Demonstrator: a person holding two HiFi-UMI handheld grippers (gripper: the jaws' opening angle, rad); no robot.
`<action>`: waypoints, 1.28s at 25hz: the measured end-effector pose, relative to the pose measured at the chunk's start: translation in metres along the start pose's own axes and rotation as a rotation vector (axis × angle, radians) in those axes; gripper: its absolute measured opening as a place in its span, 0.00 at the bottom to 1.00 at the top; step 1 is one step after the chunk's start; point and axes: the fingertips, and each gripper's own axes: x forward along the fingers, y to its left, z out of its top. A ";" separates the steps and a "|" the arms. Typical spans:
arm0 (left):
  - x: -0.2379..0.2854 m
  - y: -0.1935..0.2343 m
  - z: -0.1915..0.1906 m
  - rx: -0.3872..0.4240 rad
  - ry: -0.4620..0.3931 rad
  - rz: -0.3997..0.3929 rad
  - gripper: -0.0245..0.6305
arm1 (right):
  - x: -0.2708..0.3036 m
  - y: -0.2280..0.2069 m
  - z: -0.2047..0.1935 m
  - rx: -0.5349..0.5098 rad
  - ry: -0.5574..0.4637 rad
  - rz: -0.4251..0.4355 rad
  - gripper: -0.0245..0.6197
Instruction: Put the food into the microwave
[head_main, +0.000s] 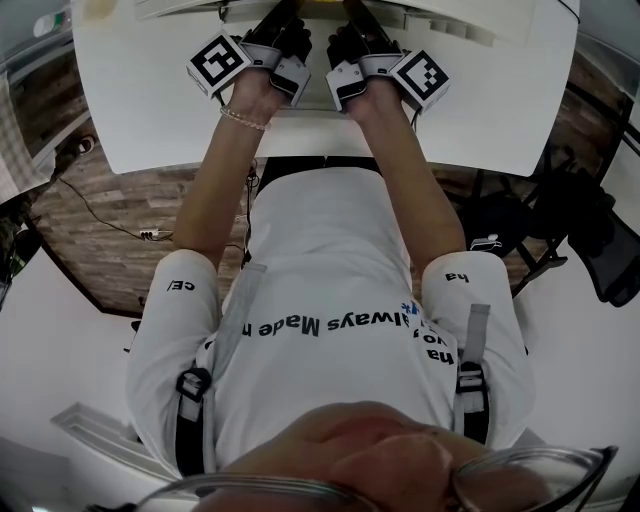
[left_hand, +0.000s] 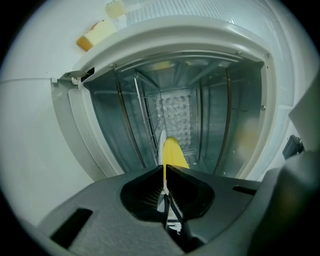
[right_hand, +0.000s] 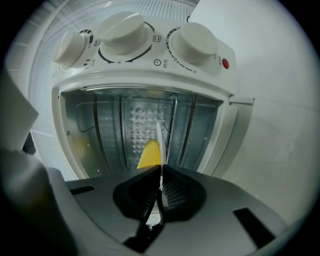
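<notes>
The left tongs (left_hand: 165, 170) and right tongs (right_hand: 160, 169) are each clamping tight on the thin white rim of a plate (right_hand: 158, 136). They are probably gripping opposite sides so the two share the load and carry it level above the bench (head_main: 150, 110). The yellow food (left_hand: 172, 151) is lying on the plate just beyond both sets of tips, between them. It is pointing into the open microwave (right_hand: 145, 82), seemingly at its mouth.

Shiny metal microwave cavity (left_hand: 215, 115), smooth matt table (head_main: 150, 110)
</notes>
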 end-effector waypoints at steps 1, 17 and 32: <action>0.001 -0.001 0.000 -0.004 0.000 -0.004 0.07 | 0.001 0.000 0.000 -0.002 0.003 0.001 0.07; -0.002 0.000 0.003 0.007 -0.011 -0.004 0.07 | 0.002 -0.005 0.004 0.008 0.025 0.003 0.08; -0.039 -0.074 -0.021 0.369 0.066 -0.071 0.06 | -0.041 0.059 0.010 -0.457 0.116 0.058 0.08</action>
